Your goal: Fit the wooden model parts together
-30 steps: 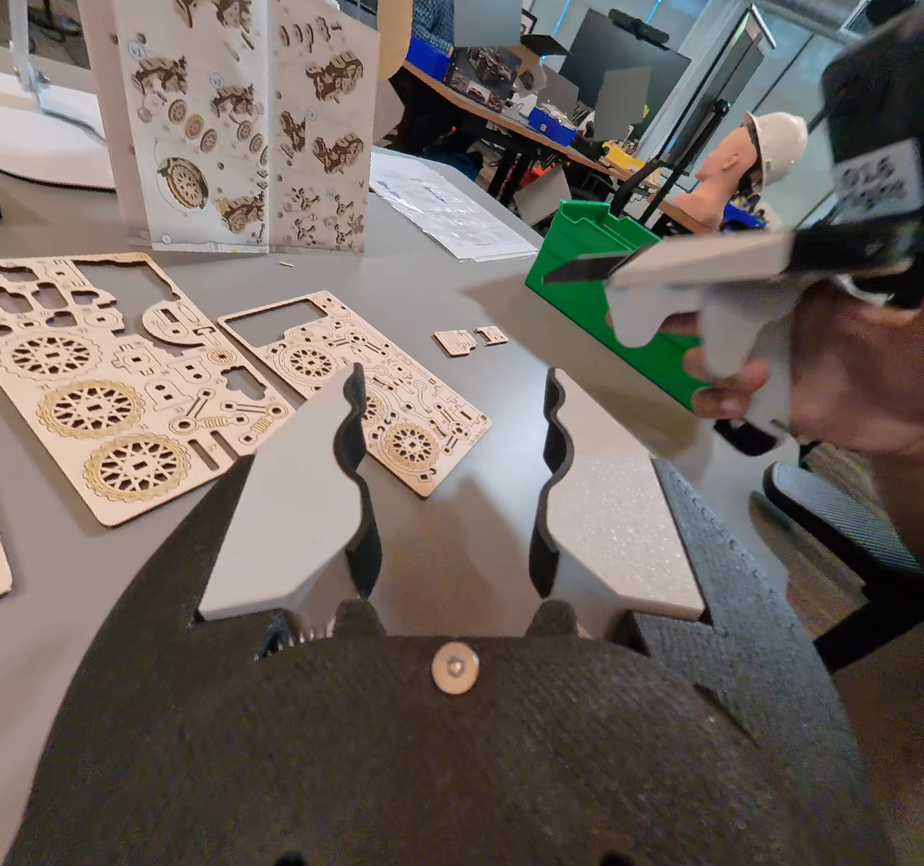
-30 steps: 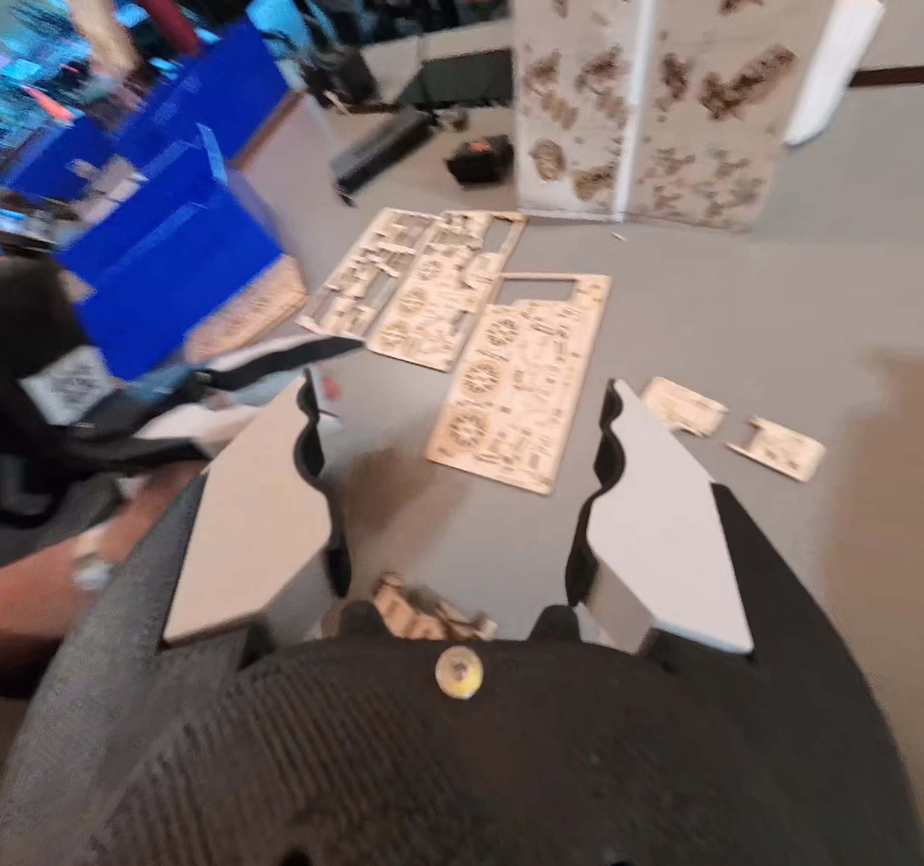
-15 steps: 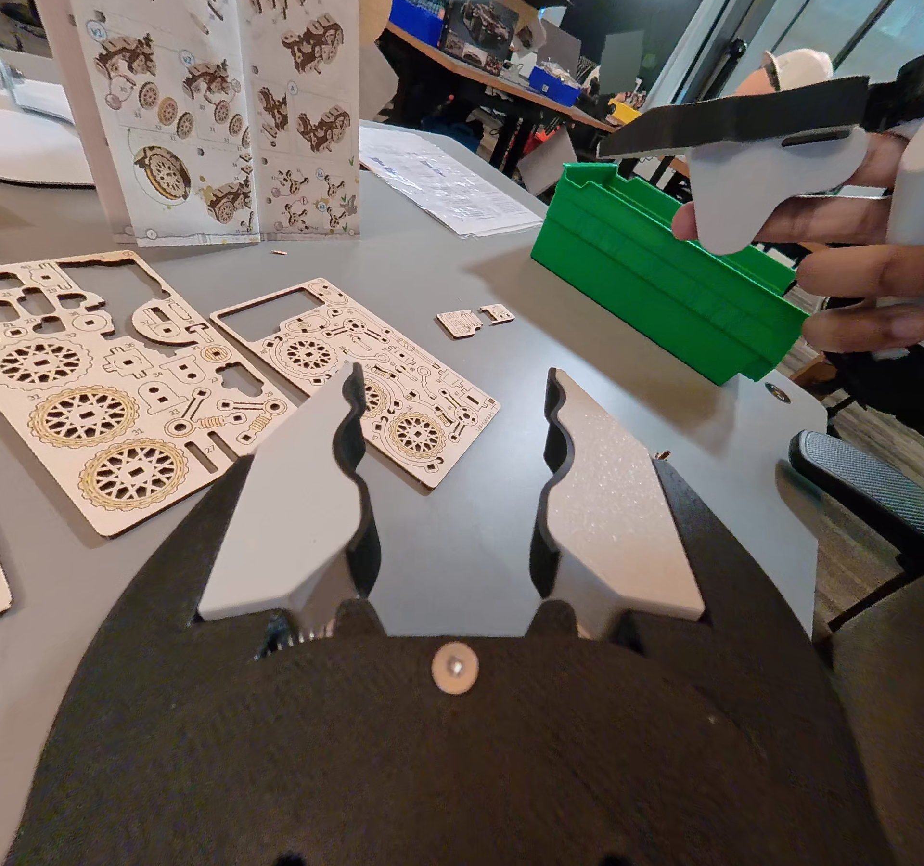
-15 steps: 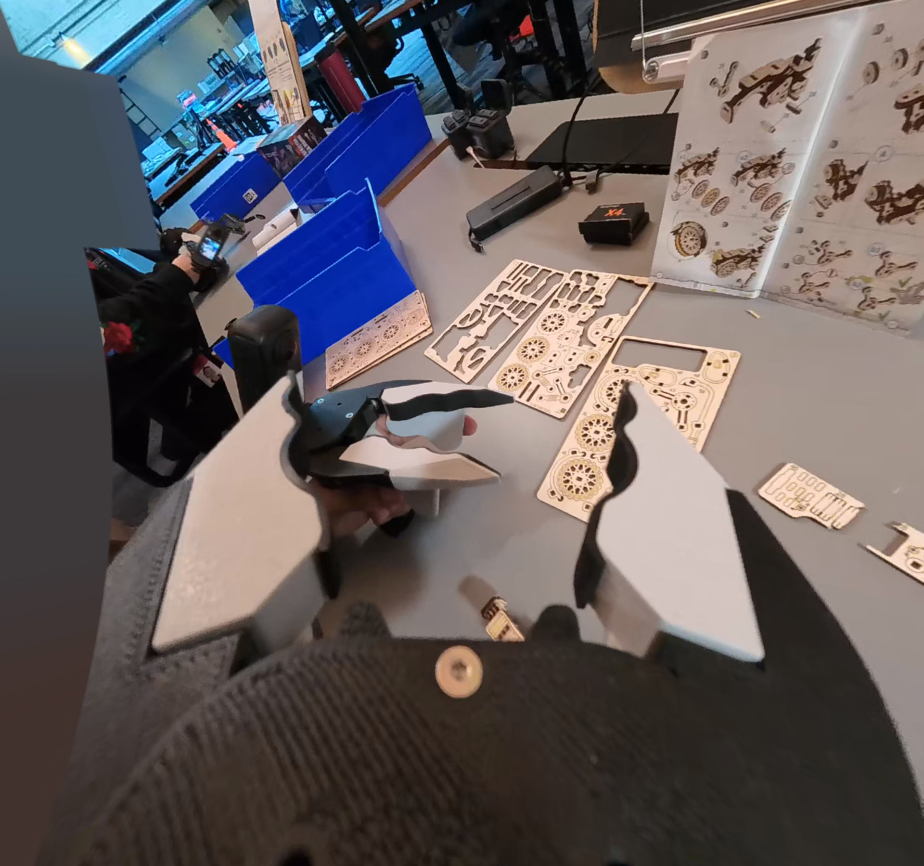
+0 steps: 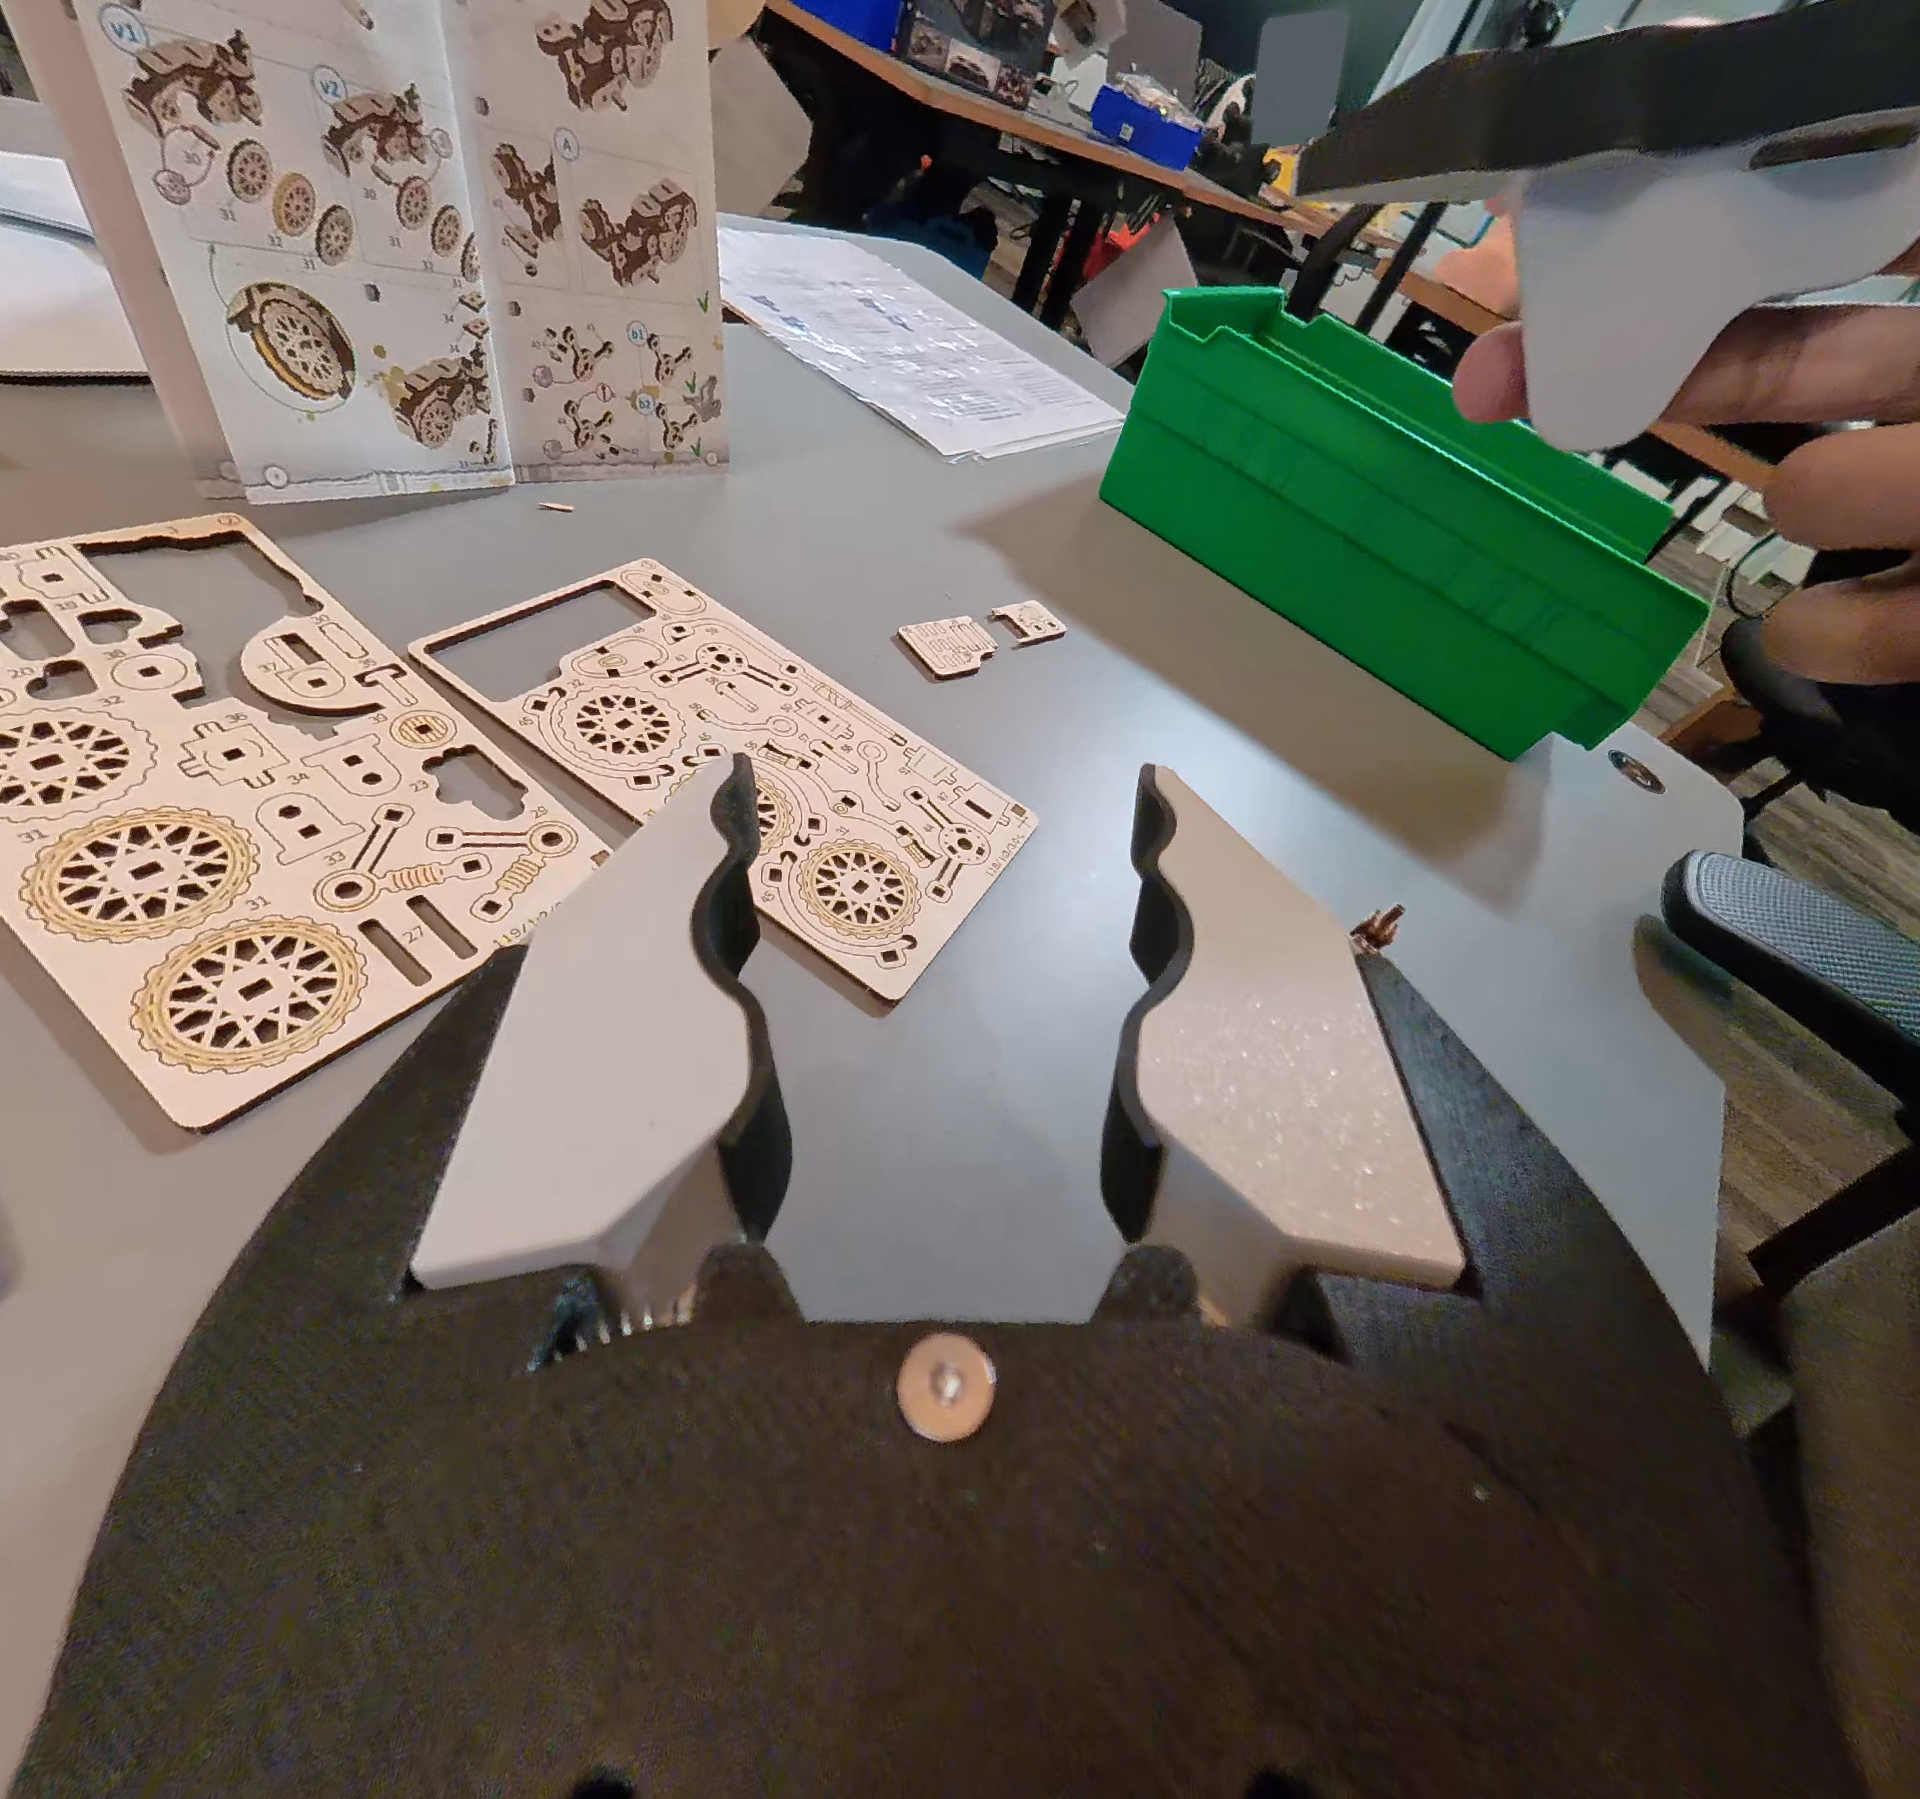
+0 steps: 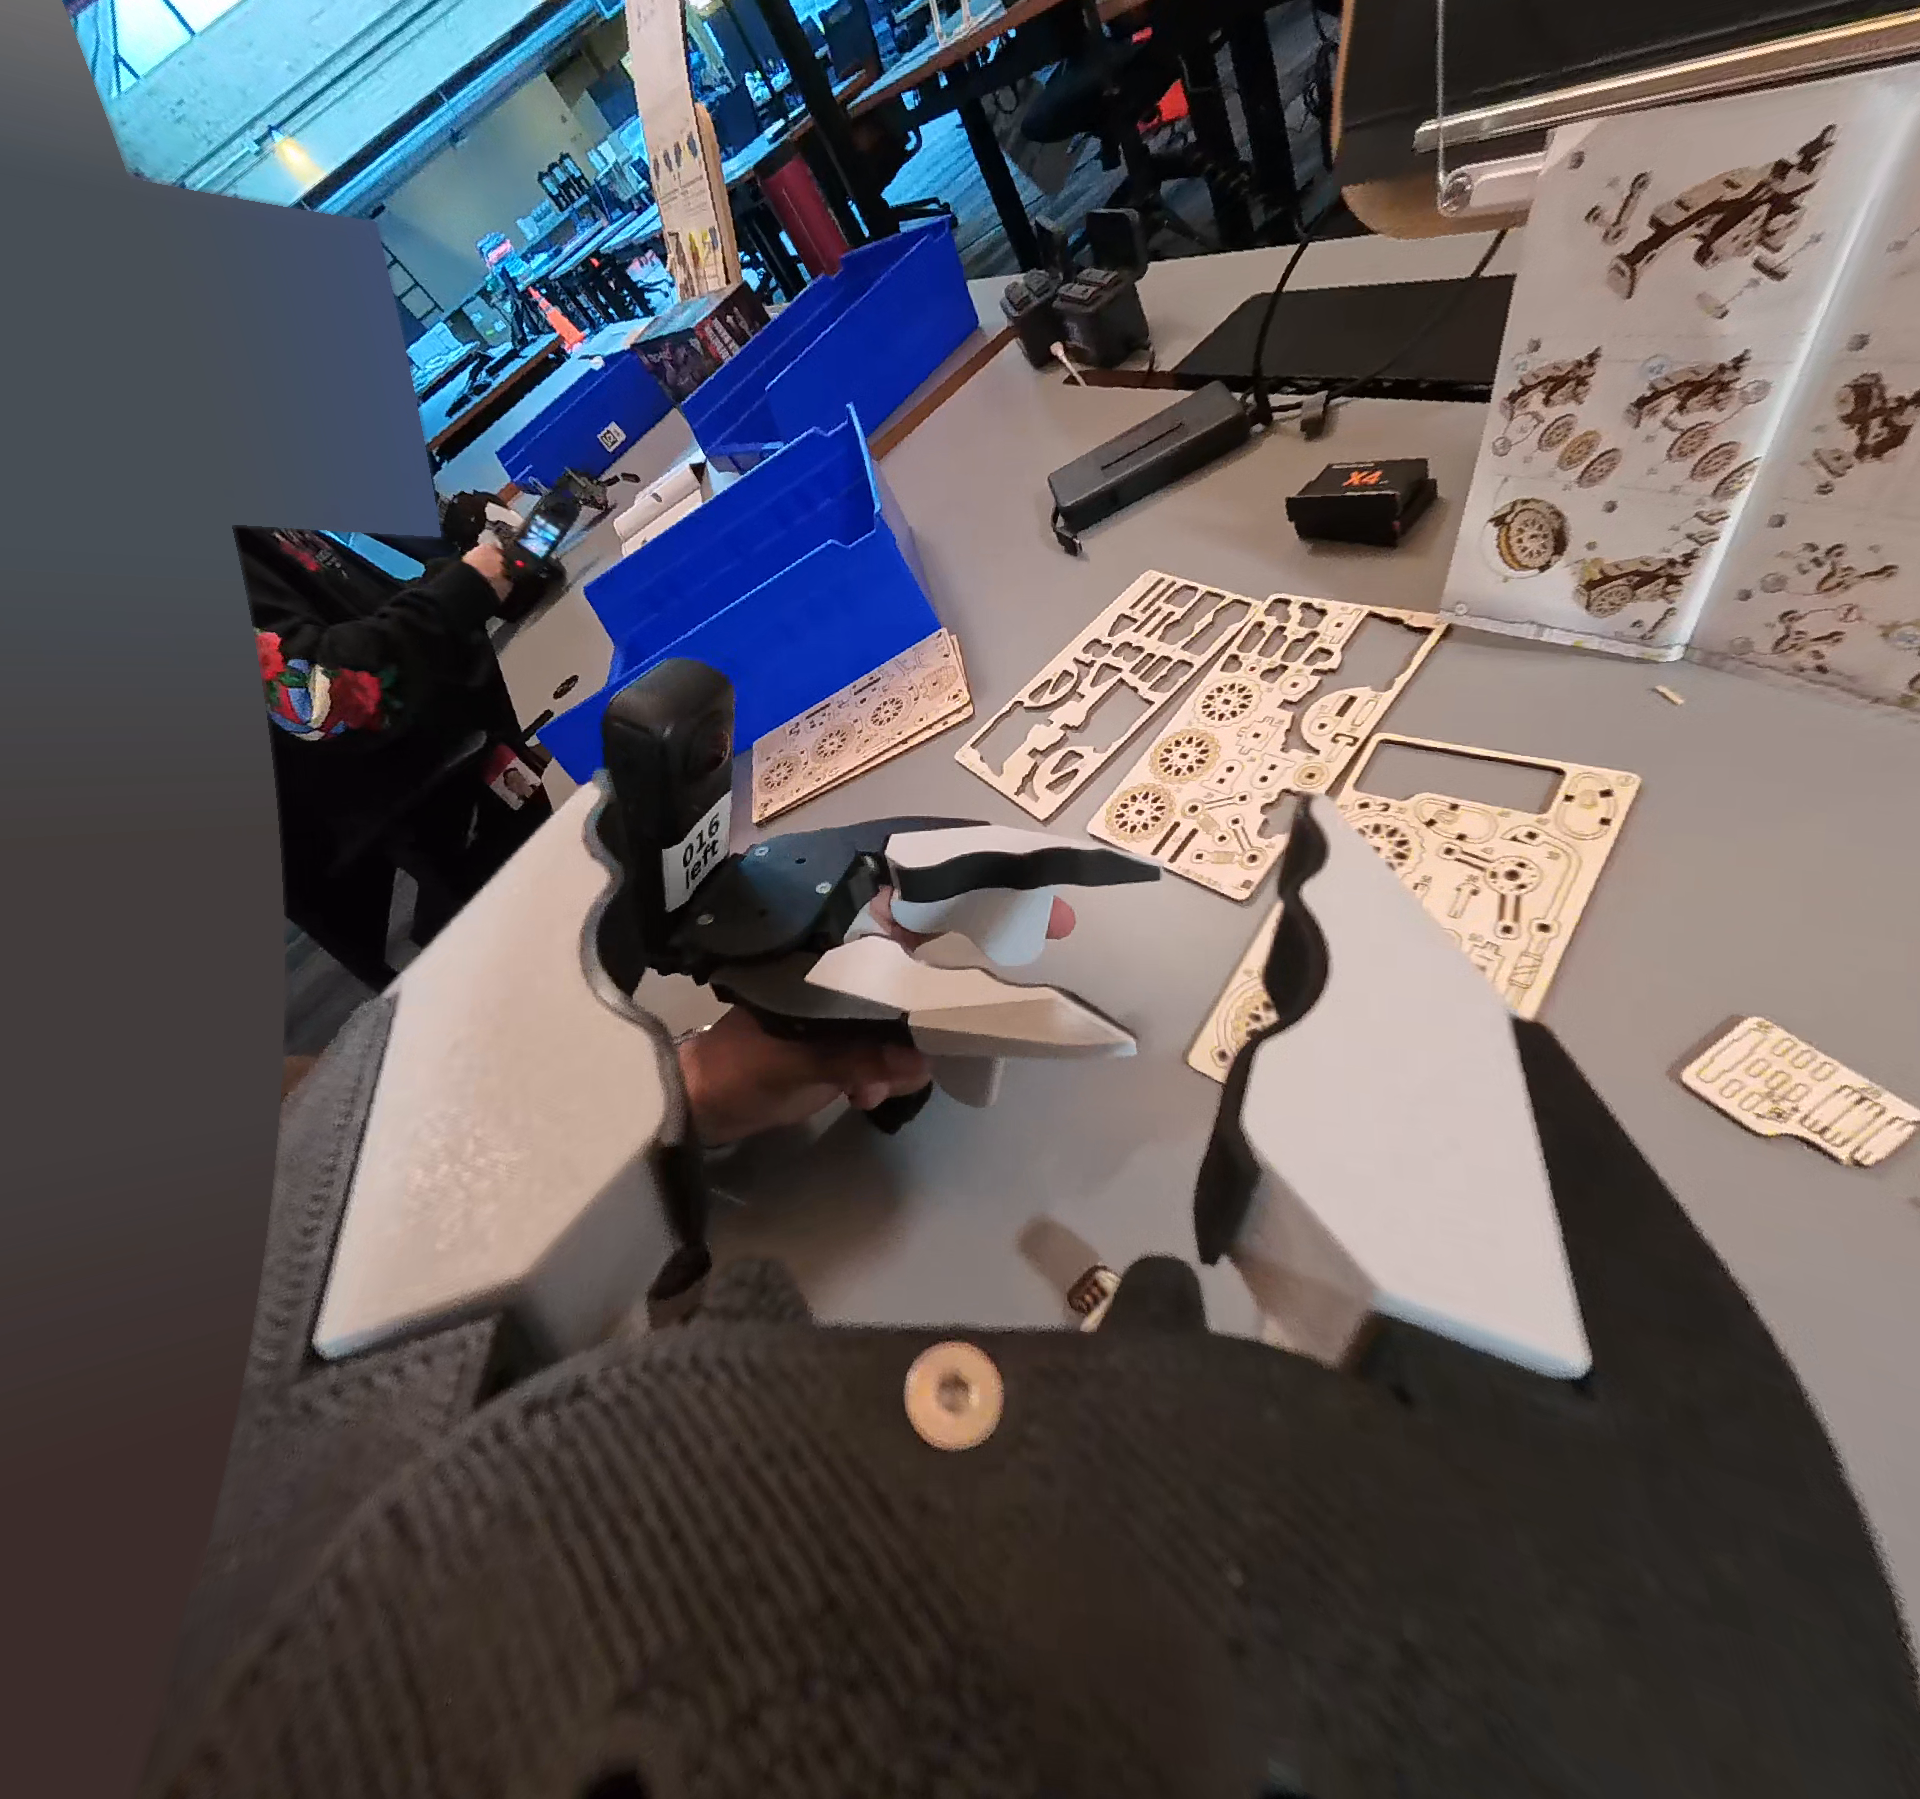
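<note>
Flat laser-cut wooden sheets lie on the grey table: a sheet with wheels [image 5: 208, 814] and a narrower sheet [image 5: 727, 741]. Two small loose wooden parts [image 5: 977, 637] lie beyond them. My left gripper [image 5: 940, 793] is open and empty, low over the table just short of the narrower sheet. My right gripper [image 6: 951, 814] is open and empty, held higher, and shows at the upper right of the left wrist view [image 5: 1610, 118]. In the right wrist view I see the left gripper [image 6: 1138, 960], the sheets [image 6: 1268, 741] [image 6: 1475, 866] and one loose part [image 6: 1797, 1089].
A green bin [image 5: 1403, 544] stands at the table's right edge. A folded instruction sheet [image 5: 416, 191] stands at the back. Blue bins [image 6: 769, 586], more wooden sheets [image 6: 862, 721], a black box [image 6: 1361, 497] and a power brick [image 6: 1143, 461] are on the left side. A small part [image 6: 1081, 1282] lies under my right gripper.
The right gripper has risen from beside the green bin to above it and its view has steadied. The left gripper has shifted slightly. Both stay open.
</note>
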### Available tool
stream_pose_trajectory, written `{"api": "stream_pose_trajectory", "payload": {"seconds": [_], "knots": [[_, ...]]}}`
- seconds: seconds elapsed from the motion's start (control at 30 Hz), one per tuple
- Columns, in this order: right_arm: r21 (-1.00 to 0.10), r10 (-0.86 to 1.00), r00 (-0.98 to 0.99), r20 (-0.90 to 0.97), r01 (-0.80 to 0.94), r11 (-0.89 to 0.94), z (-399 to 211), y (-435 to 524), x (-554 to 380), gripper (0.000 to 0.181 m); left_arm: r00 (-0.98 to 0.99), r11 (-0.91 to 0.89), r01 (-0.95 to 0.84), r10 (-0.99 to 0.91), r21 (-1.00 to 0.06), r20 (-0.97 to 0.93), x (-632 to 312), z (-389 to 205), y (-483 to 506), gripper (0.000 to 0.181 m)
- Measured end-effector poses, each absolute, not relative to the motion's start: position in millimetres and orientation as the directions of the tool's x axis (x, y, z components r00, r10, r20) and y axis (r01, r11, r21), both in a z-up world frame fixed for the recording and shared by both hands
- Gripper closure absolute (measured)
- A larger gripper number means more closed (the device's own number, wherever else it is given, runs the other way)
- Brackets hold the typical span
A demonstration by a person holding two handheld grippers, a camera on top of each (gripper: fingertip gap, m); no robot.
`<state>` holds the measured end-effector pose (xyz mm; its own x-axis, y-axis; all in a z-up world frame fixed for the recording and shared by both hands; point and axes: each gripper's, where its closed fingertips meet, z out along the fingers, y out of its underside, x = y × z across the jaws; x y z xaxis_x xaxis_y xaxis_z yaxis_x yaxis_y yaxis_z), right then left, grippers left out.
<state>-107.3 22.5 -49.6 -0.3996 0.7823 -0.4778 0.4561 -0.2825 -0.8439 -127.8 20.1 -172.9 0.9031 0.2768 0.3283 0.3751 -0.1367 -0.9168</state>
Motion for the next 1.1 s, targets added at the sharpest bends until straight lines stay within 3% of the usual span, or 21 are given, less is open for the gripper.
{"api": "stream_pose_trajectory", "payload": {"seconds": [0.17,0.33,0.37,0.47,0.57,0.6,0.63,0.7,0.77,0.97,1.1], "knots": [[-0.839,0.803,-0.366,-0.470,0.467,-0.278,-63,37,-112,0.057,0.902,-0.135,0.375,0.280,-0.917,0.327,-129,-173,19,0.111],[-0.918,0.905,-0.291,-0.311,0.339,-0.206,-98,96,-129,0.071,0.897,-0.132,0.391,0.276,-0.911,0.345,-130,-173,18,0.111],[-0.930,0.918,-0.293,-0.268,0.328,-0.167,-110,105,-130,0.078,0.895,-0.130,0.396,0.275,-0.909,0.351,-130,-173,18,0.111],[-0.936,0.941,-0.276,-0.198,0.339,-0.097,-148,128,-128,0.120,0.887,-0.126,0.424,0.261,-0.897,0.382,-130,-174,18,0.111],[-0.924,0.905,-0.339,-0.257,0.360,-0.127,-160,129,-129,0.133,0.871,-0.113,0.464,0.241,-0.879,0.429,-129,-175,20,0.114],[-0.928,0.896,-0.364,-0.254,0.352,-0.120,-159,129,-131,0.147,0.865,-0.114,0.478,0.233,-0.871,0.444,-129,-176,22,0.116],[-0.937,0.894,-0.387,-0.228,0.337,-0.093,-158,129,-132,0.160,0.862,-0.118,0.486,0.224,-0.866,0.454,-128,-176,23,0.125],[-0.951,0.887,-0.430,-0.168,0.308,-0.031,-156,124,-135,0.181,0.873,-0.136,0.478,0.182,-0.868,0.452,-124,-175,26,0.171],[-0.960,0.897,-0.429,-0.102,0.279,0.024,-151,121,-141,0.181,0.884,-0.151,0.459,0.173,-0.876,0.433,-125,-175,30,0.181],[-0.896,0.884,-0.297,0.361,0.152,0.417,-145,120,-154,0.181,0.925,-0.186,0.325,0.264,-0.927,0.272,-134,-174,32,0.181],[-0.910,0.913,-0.228,0.338,0.168,0.379,-151,116,-146,0.171,0.933,-0.185,0.304,0.257,-0.934,0.253,-124,-167,31,0.181]]}}
